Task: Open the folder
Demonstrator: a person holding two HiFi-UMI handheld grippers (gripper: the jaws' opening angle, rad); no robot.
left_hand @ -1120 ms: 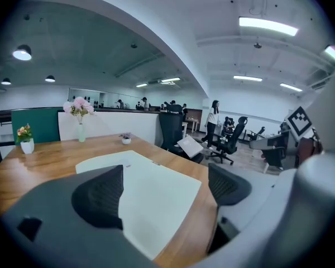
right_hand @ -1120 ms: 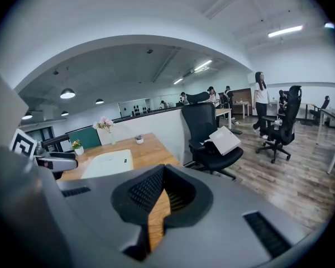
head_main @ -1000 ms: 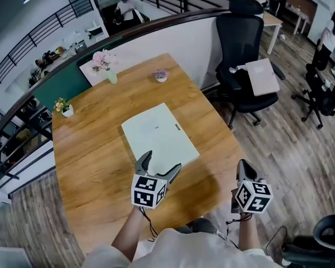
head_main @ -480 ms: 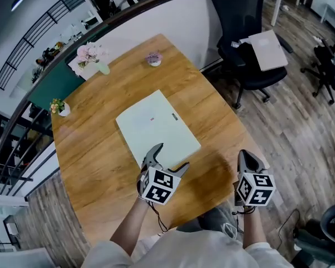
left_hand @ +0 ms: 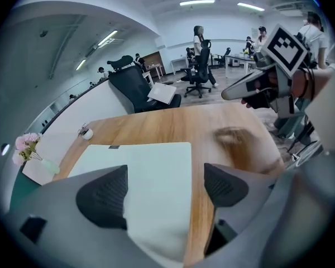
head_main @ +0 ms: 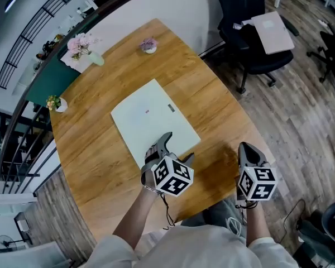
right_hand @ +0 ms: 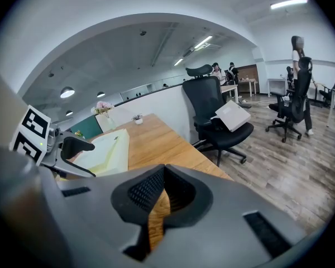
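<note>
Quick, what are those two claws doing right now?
Left gripper: open, jaws closing, folder corner between them, not gripped.
Right gripper: shut, empty.

No legible text anywhere

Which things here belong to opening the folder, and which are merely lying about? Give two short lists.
Belong to the job:
folder
left gripper, jaws closing with the folder's near edge between them, not pinched
right gripper, shut

Lying about:
pink flowers
yellow flowers
small purple plant
office chair
</note>
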